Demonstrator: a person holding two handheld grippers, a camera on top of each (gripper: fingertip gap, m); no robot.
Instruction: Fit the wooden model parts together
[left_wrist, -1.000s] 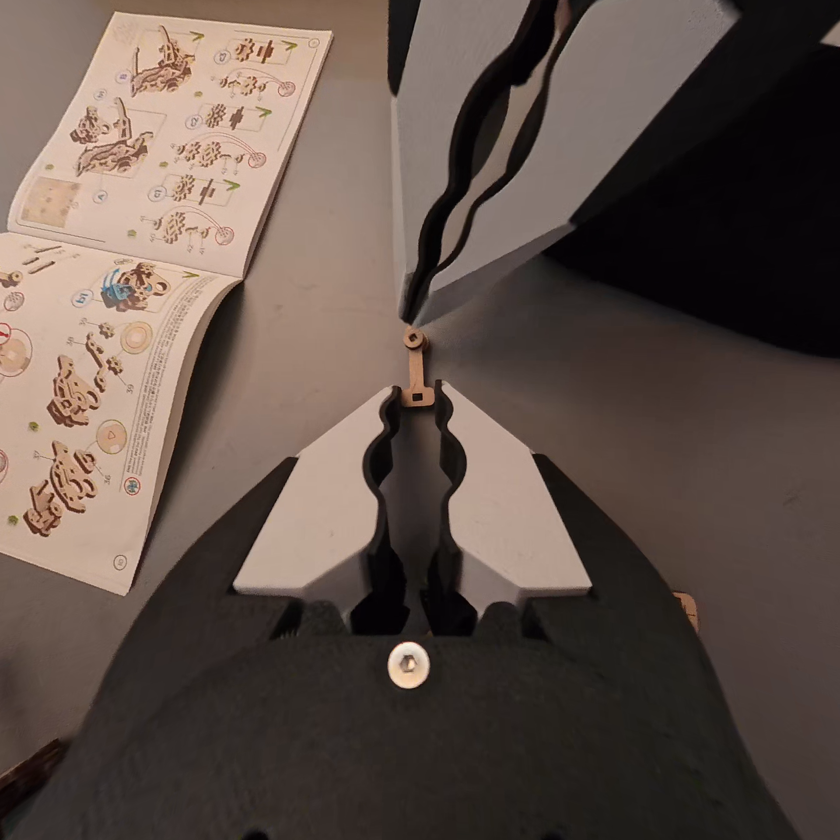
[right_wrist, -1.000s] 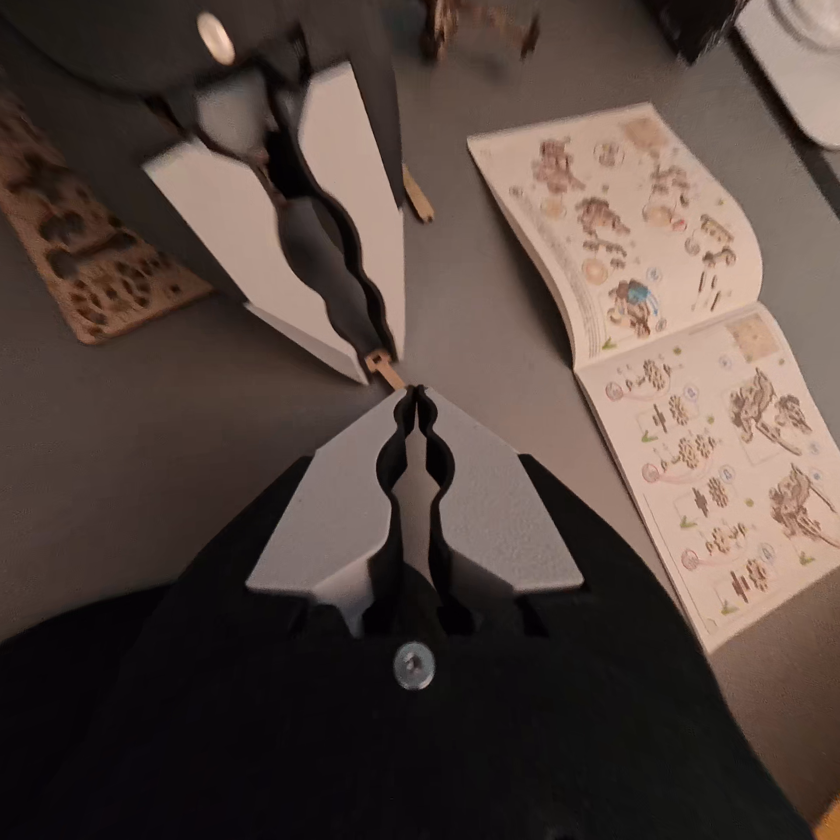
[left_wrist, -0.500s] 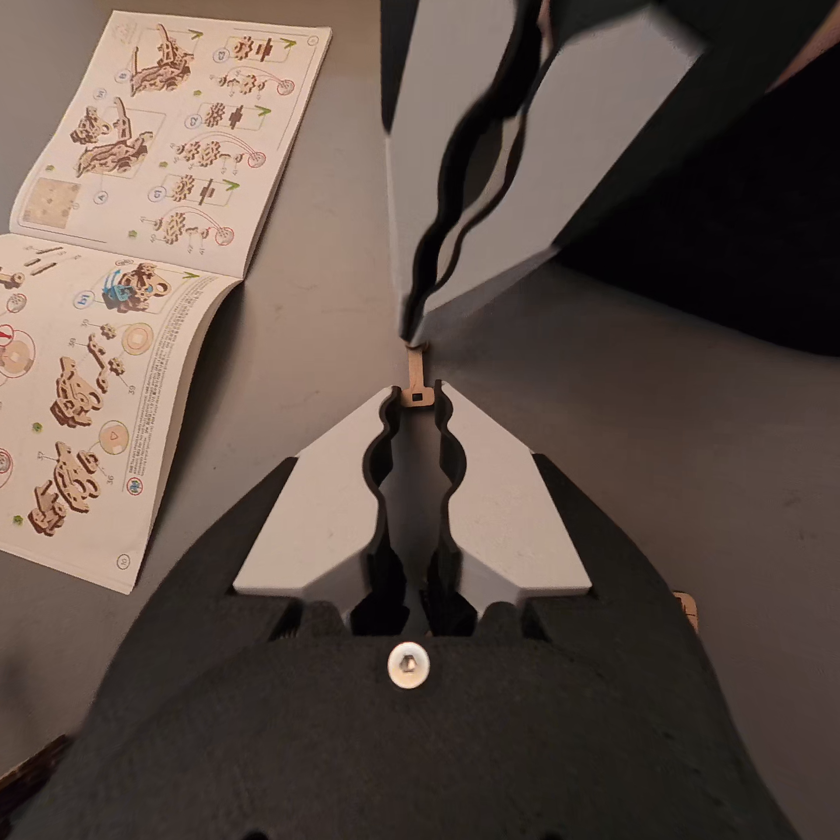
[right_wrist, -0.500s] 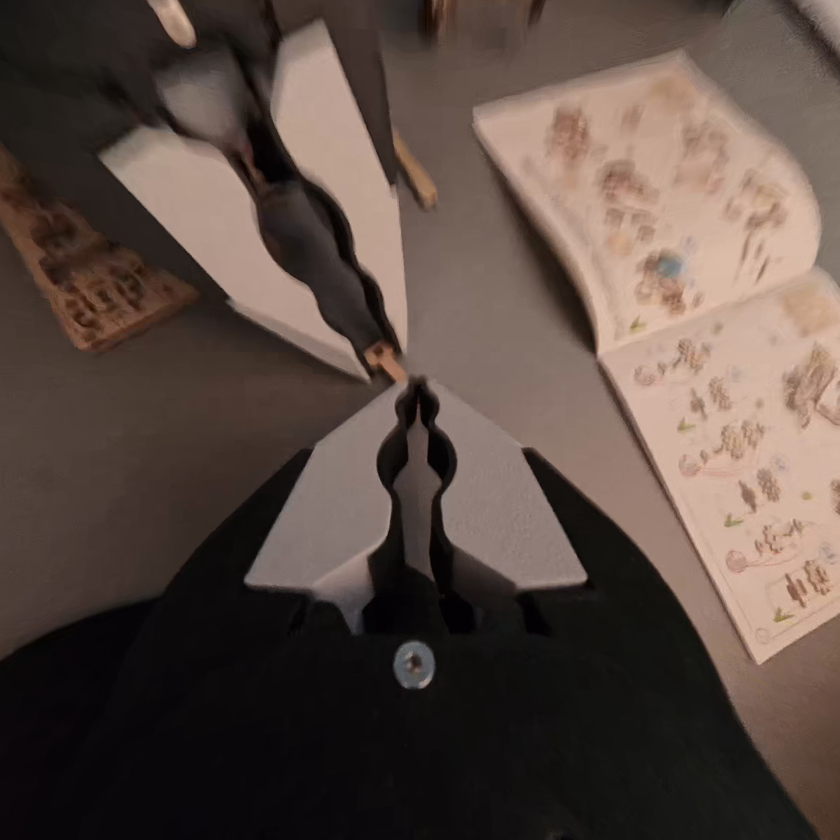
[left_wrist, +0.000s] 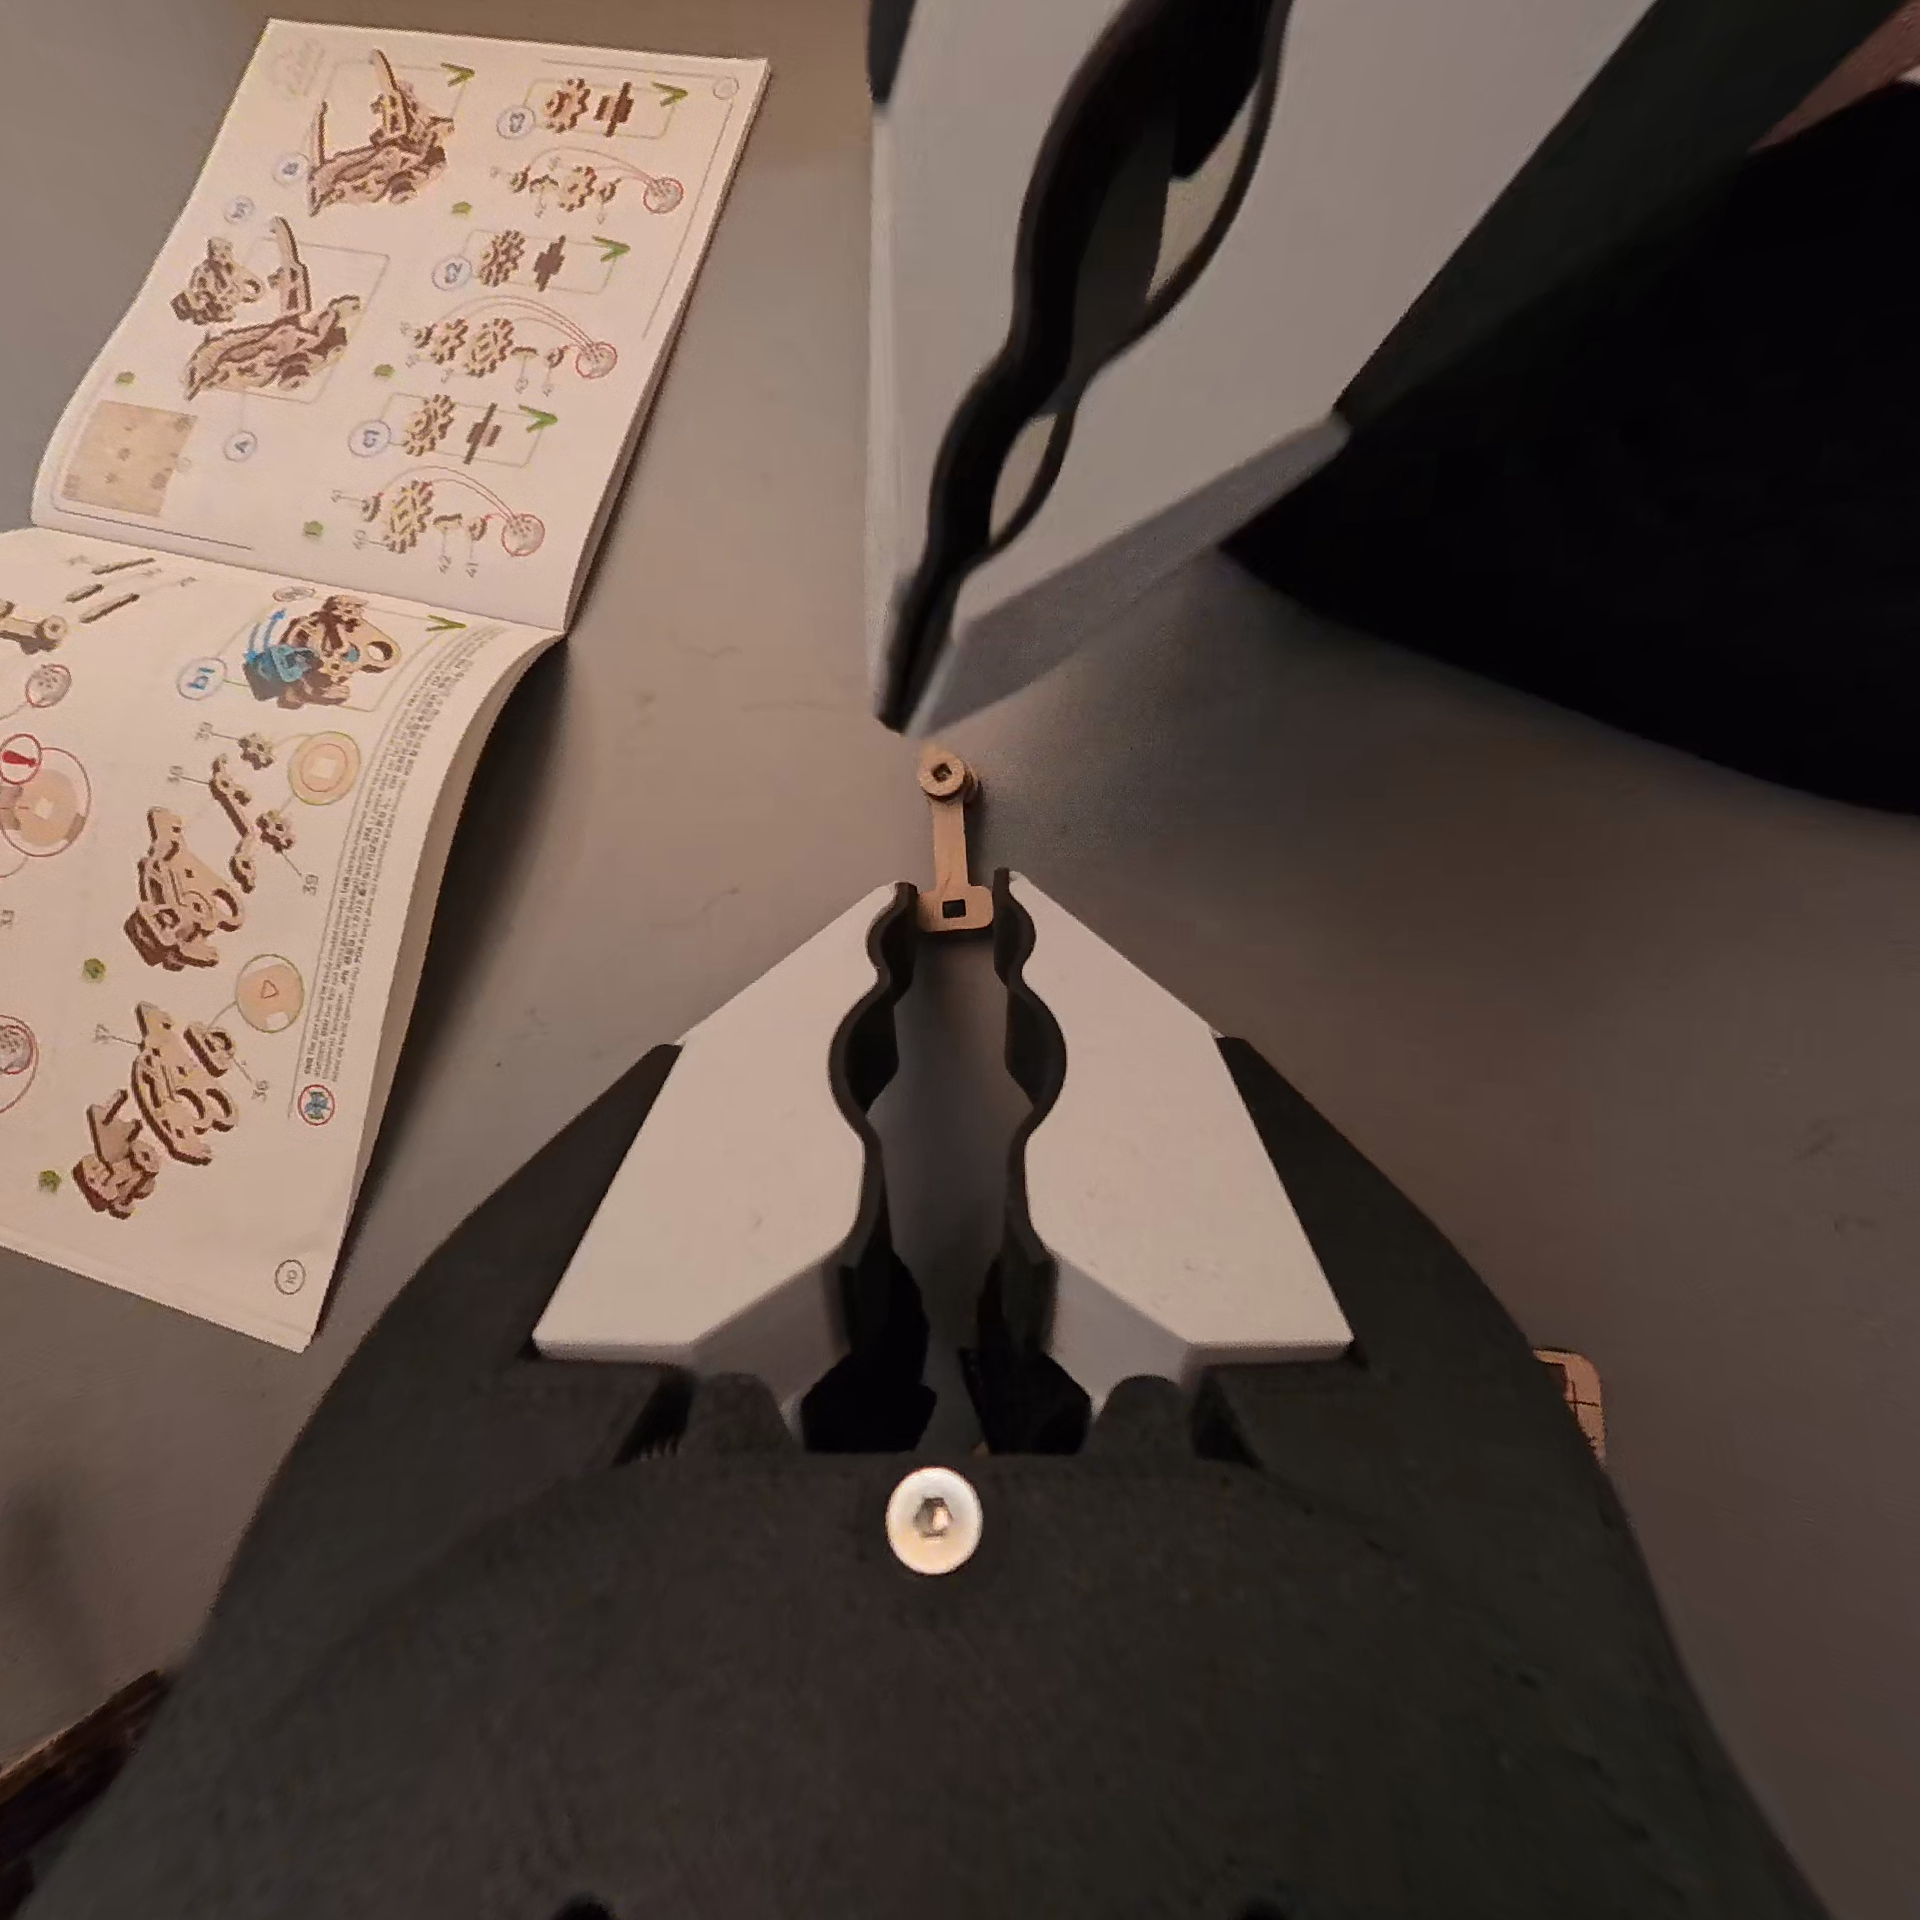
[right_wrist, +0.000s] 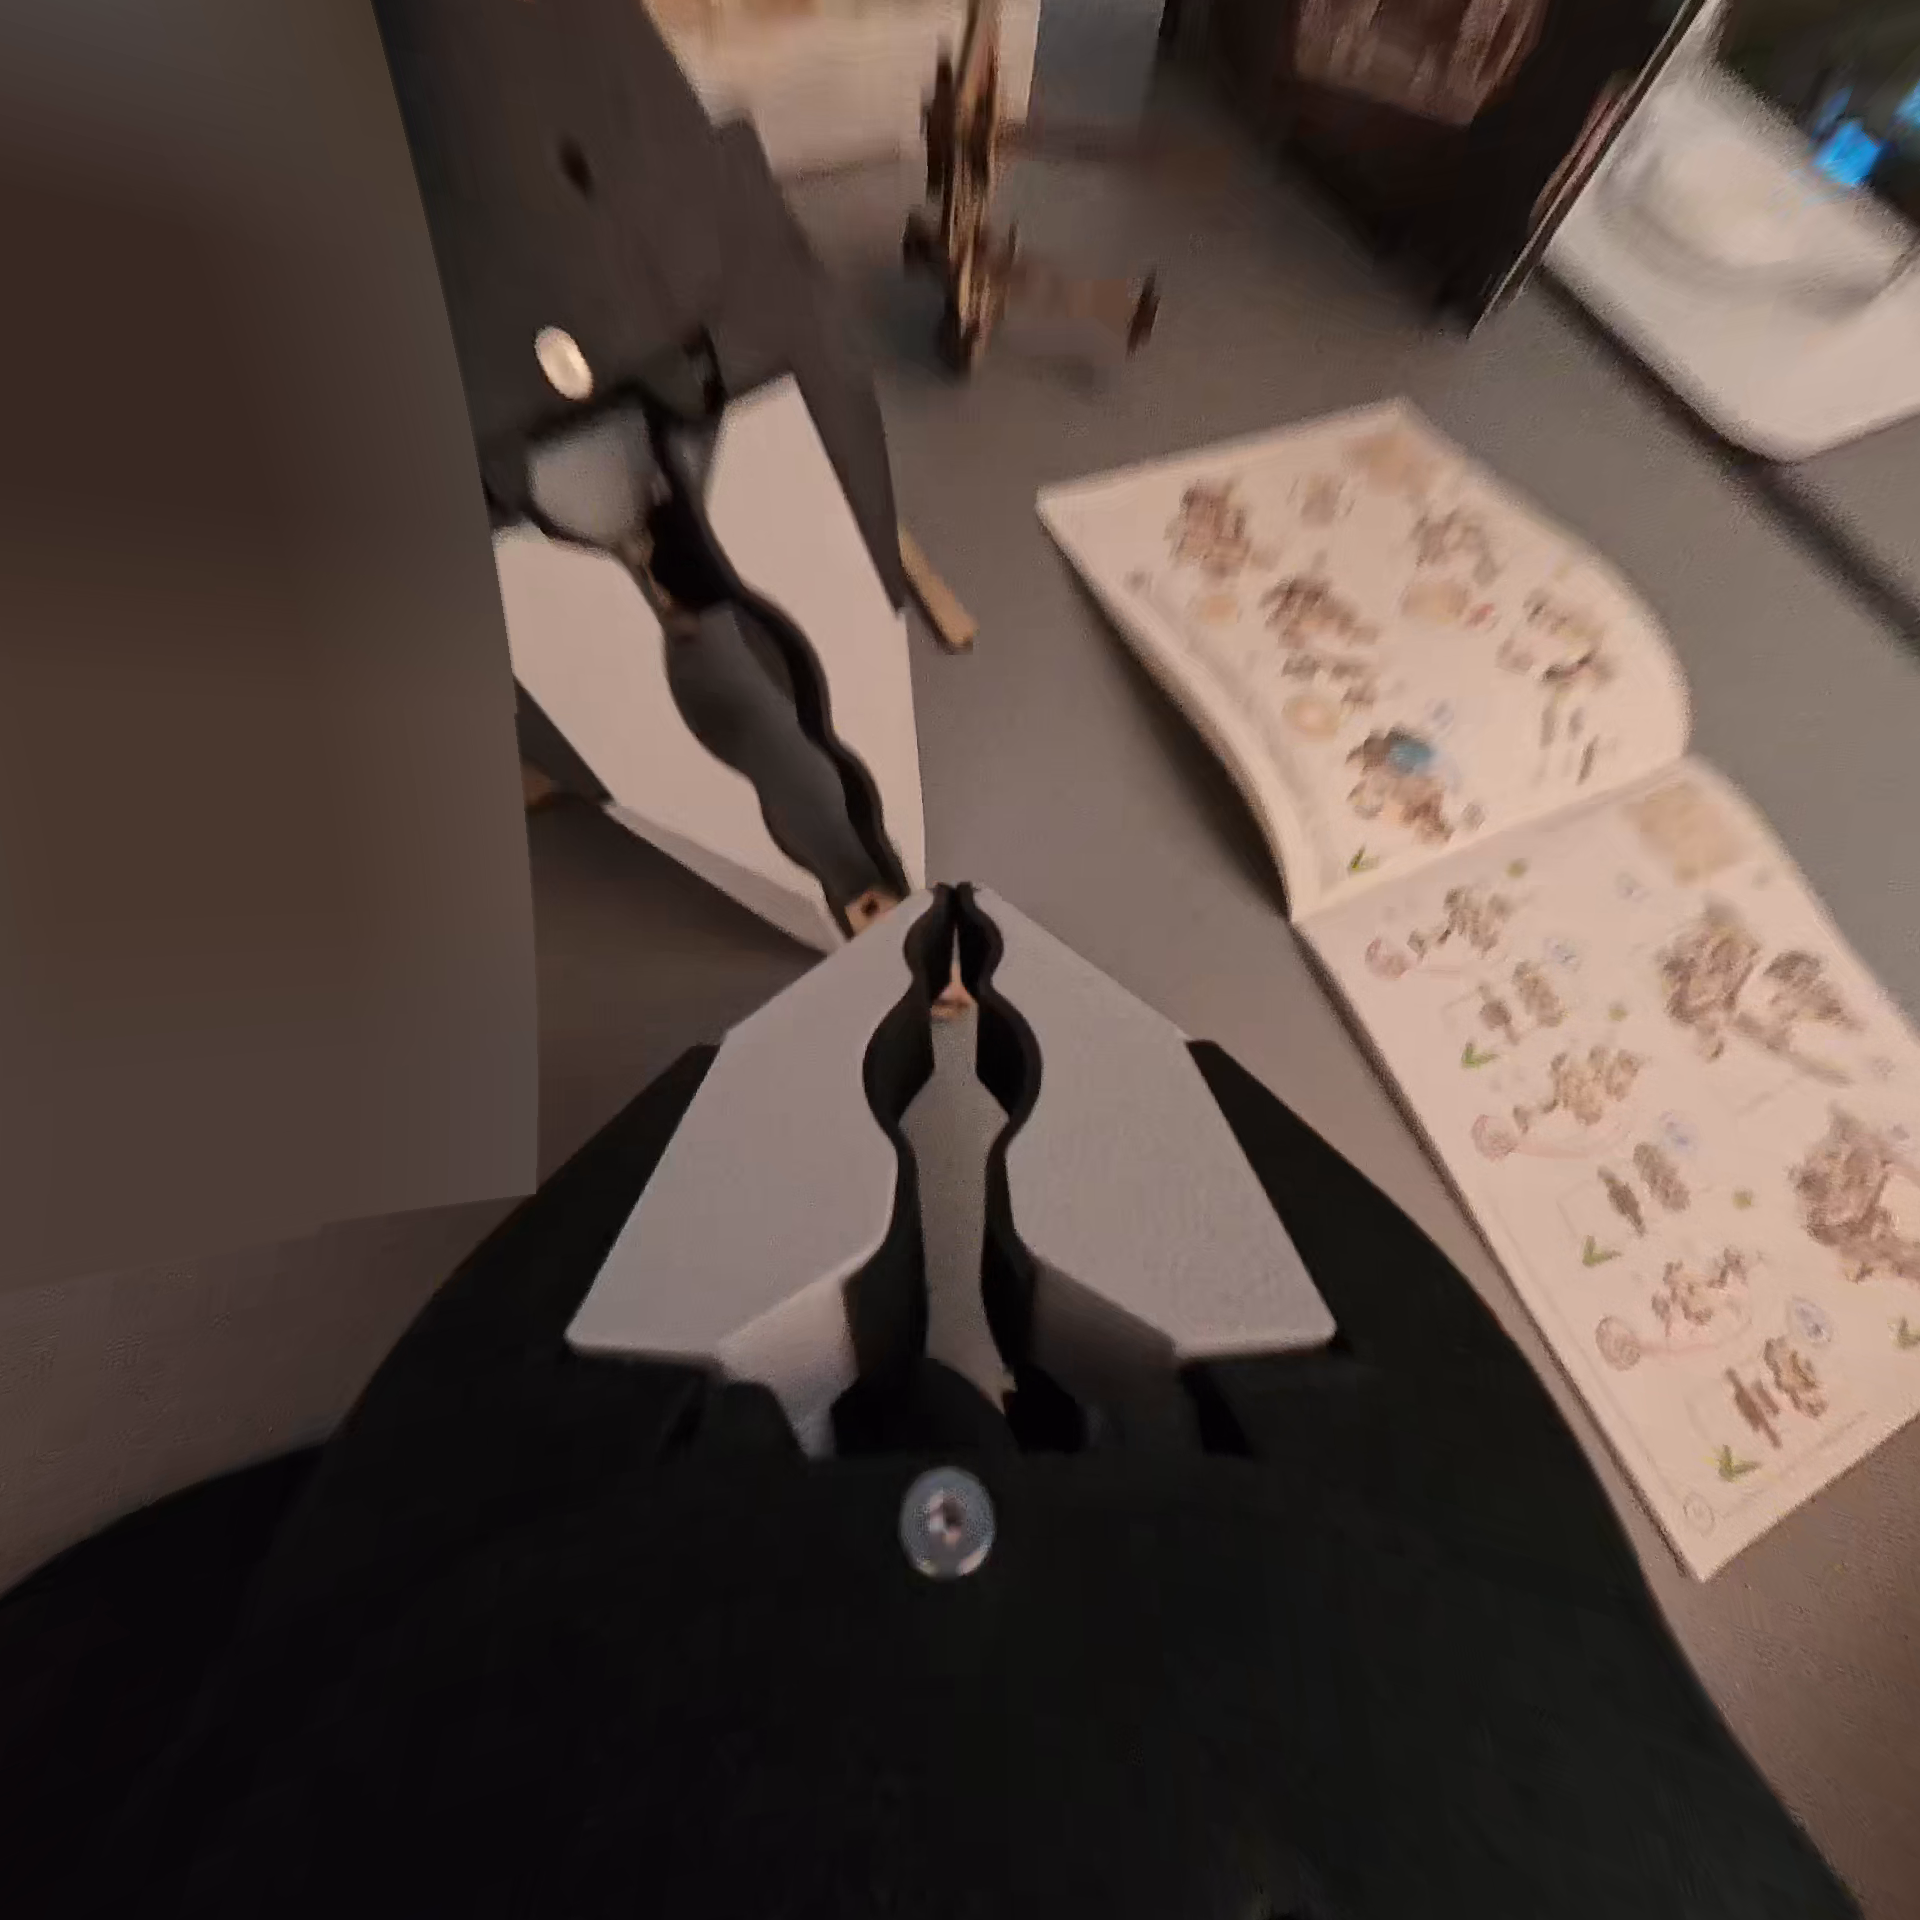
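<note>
- The left gripper (left_wrist: 951, 902) is shown pinching the square base of a small wooden lever piece (left_wrist: 948, 844) between its fingertips; the rest of the jaw gap behind the tips stands empty.
- The lever piece is seen projecting forward past the tips, its slim neck ending in a round eyelet with a small hole, held above the grey table (left_wrist: 1455, 987).
- The right gripper (left_wrist: 902, 717) is seen just ahead of the eyelet in the left wrist view, tips pointed toward it with a narrow gap left between; contact is not shown.
- In the right wrist view the right gripper's tips (right_wrist: 956, 900) are pressed together; a small pale speck shows just behind them, but whether it is held cannot be told through the blur.
- An open instruction booklet (left_wrist: 312, 520) lies flat on the table to the left of the left gripper, well apart from it.
- A pale wooden piece (left_wrist: 1574, 1392) is partly visible beside the right flank of the left gripper's body.
- A blurred wooden model (right_wrist: 977, 208) stands on the table beyond both grippers in the right wrist view.
</note>
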